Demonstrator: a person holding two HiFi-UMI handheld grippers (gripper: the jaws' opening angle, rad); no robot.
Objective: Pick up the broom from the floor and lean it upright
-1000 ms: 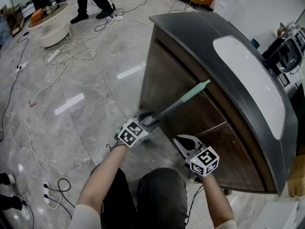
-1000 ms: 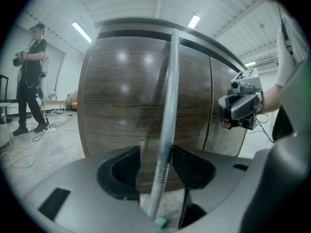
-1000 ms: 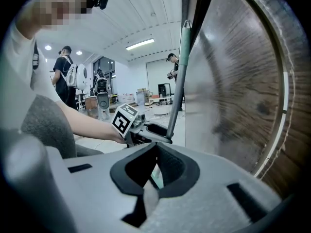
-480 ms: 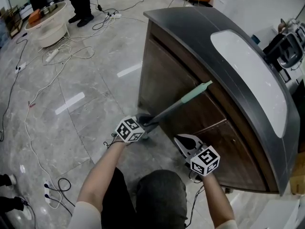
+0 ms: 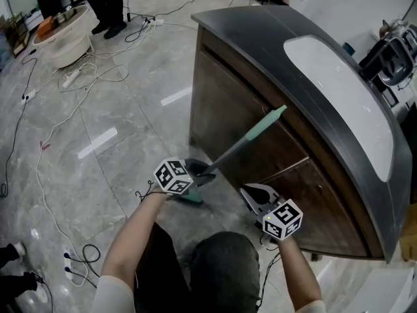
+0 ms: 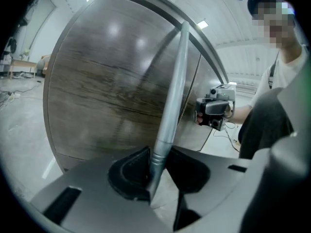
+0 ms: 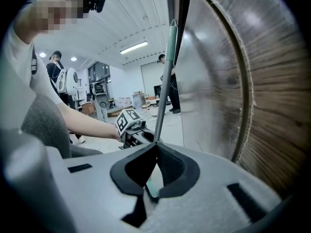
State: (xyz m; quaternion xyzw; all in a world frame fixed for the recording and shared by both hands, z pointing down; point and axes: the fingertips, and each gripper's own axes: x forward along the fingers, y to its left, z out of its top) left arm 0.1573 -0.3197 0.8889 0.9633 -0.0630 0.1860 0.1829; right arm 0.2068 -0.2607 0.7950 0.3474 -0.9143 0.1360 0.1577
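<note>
Propping a grey-poled, teal-gripped broom (image 5: 238, 147) aslant against the front of the dark curved wood-fronted worktop (image 5: 234, 90), teal head down on the grey marble floor (image 5: 130, 116) at the worktop's foot. Clamping its pole low down in the left gripper (image 5: 199, 168), fingers just closed onto it. Holding the right gripper (image 5: 249, 193) empty beside the worktop, fingers pressed together.

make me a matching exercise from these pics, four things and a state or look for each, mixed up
1 broom
2 left hand-held gripper
3 right hand-held gripper
4 counter

a jaws together, holding nothing
b slanted up against the counter
c clamped on a grey handle
d dark wood front

Pairs: 1-b, 2-c, 3-a, 4-d

The left hand-held gripper's jaws have just been closing, with the broom between them.
</note>
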